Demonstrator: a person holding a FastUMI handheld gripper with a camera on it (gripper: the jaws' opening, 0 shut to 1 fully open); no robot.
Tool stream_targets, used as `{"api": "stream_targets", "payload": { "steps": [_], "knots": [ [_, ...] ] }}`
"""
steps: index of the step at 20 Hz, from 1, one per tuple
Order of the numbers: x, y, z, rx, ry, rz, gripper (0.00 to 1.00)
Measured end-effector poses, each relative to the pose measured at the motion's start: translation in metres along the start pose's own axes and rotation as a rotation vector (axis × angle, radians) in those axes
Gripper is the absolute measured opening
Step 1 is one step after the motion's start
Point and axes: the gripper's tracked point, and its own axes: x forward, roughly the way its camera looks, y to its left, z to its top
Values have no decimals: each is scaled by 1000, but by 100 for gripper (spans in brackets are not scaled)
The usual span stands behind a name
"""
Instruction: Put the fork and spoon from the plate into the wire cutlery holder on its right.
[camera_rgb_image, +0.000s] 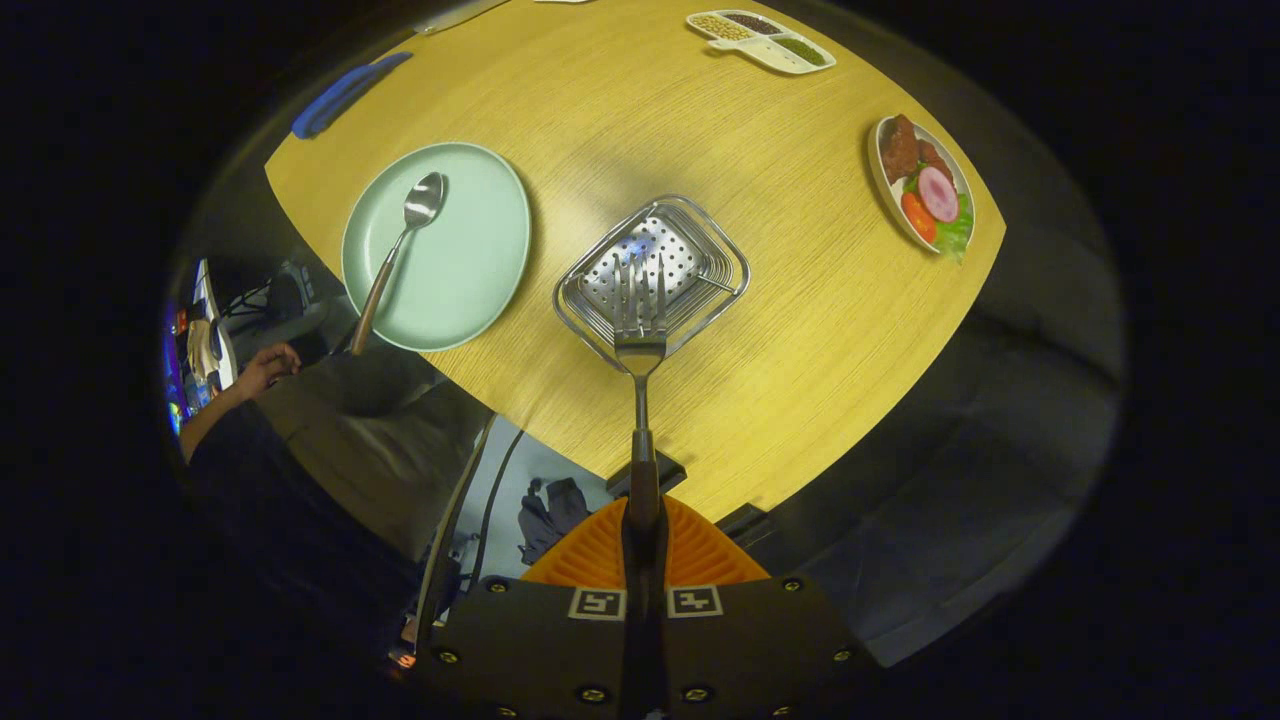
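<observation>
Gripper (642, 545): closed on fork handle, both fingers pressed against it, held high above the table. Fork (640, 335): clamped by its handle, tines pointed forward and down, poised over the near rim of the wire cutlery holder (700, 240); not yet inside, no contact with the wires discernible. Wire cutlery holder: upright on the wooden table (700, 420), just right of the plate, perforated floor visible through the opening, no cutlery seen in it. Plate (480, 270): pale green, left of the holder and apart from it. Spoon (400, 250): lying on the plate, bowl toward the far side, handle run out over the near rim. Progress, as judged: fork off the plate and mid-transfer, lowering into the holder and release outstanding; spoon wholly outstanding. Also logged: sectioned dish of dried beans (762, 40) and plate of model food (925, 185) on the far right of the table, well apart from the task's things.
</observation>
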Motion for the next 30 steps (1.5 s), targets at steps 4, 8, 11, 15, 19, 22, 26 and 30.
{"api": "stream_targets", "payload": {
  "steps": [4,8,11,15,19,22,26,30],
  "knots": [
    [11,-14,10,-12,93,-12,1],
    [21,-19,30,-23,143,-17,1],
    [29,-17,36,-31,179,-13,1],
    [33,-10,45,-21,200,2,1],
    [37,-6,53,1,226,13,1],
    [36,-5,57,21,242,12,5],
    [36,-7,58,31,227,9,9],
    [28,-12,61,70,168,6,16]
  ]
}}
